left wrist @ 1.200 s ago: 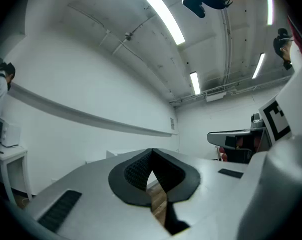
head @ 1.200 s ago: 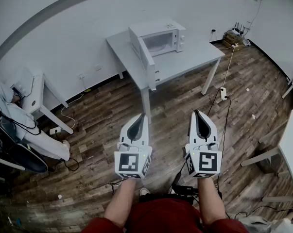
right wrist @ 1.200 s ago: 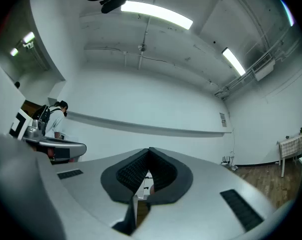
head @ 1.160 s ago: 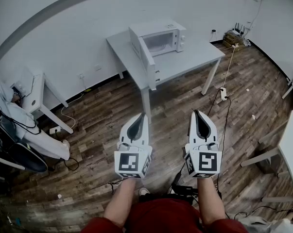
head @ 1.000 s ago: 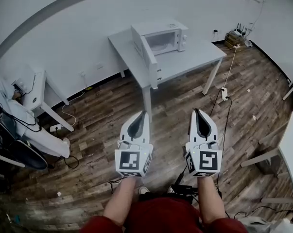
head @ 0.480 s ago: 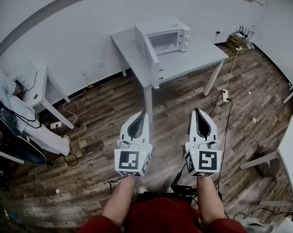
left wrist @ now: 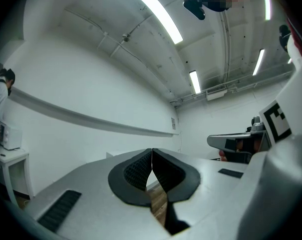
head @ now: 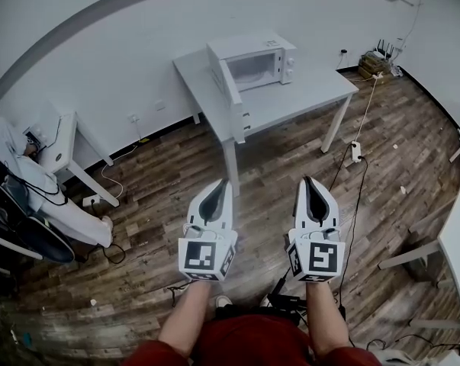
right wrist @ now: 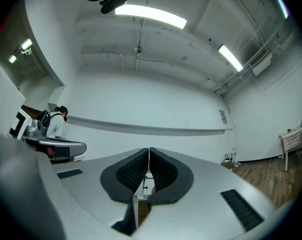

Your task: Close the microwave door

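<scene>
**Microwave door stands open**

The left gripper and right gripper are held side by side above the wood floor, well short of the microwave. Each has its fingers pressed together with nothing between them. Beyond them, the microwave sits at the back of the white tabletop, near the wall. Its door is swung out from the microwave's left side towards the tabletop's front edge.
</scene>
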{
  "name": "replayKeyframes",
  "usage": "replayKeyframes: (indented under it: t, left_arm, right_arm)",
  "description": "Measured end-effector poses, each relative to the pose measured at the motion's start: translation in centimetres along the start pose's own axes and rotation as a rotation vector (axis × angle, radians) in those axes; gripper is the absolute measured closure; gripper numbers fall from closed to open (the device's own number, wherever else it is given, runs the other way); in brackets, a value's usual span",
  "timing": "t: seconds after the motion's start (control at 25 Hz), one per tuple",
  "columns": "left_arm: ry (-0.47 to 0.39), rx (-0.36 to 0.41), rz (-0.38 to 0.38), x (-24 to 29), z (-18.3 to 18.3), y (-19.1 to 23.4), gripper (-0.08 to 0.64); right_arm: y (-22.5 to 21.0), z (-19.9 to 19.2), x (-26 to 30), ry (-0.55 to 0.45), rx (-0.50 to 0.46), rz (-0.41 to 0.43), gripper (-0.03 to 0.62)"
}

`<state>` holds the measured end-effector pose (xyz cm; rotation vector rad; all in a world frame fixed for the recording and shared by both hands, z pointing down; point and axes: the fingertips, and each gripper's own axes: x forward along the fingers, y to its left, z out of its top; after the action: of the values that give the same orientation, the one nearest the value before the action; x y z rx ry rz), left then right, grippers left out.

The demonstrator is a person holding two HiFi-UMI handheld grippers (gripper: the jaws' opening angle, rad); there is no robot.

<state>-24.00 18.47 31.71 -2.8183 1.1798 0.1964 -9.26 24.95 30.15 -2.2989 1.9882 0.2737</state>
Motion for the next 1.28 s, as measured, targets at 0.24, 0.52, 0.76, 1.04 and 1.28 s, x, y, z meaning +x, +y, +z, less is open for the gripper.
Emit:
replayKeyframes:
  t: [0.24, 0.52, 0.76, 1.04, 1.28]
  left_arm:
    - [0.003, 0.027, 0.008, 2.3, -0.2, -2.9, 0.532]
    - [0.020, 0.028, 0.044, 4.7, -0.8, -5.2, 0.532]
    - [0.029, 0.024, 0.050, 7.3, -2.0, -4.7, 0.532]
    - [0.015, -0.001, 0.052, 12.1, -3.9, -0.5, 0.532]
    - [0.001, -0.016, 0.046, 17.4, -4.3, 5.0, 0.532]
  right_arm:
    - [-3.4, -0.5, 0.3, -0.007, 0.020, 0.005, 0.565]
    - [-7.3, -1.2, 0.9, -0.006, 0.043, 0.026, 0.565]
    - [-8.5, -2.5, 3.2, 0.007, 0.043, 0.042, 0.565]
    - [-7.8, -4.4, 9.3, 0.026, 0.008, 0.061, 0.565]
    - [-7.2, -5.0, 16.3, 0.038, -0.027, 0.048, 0.565]
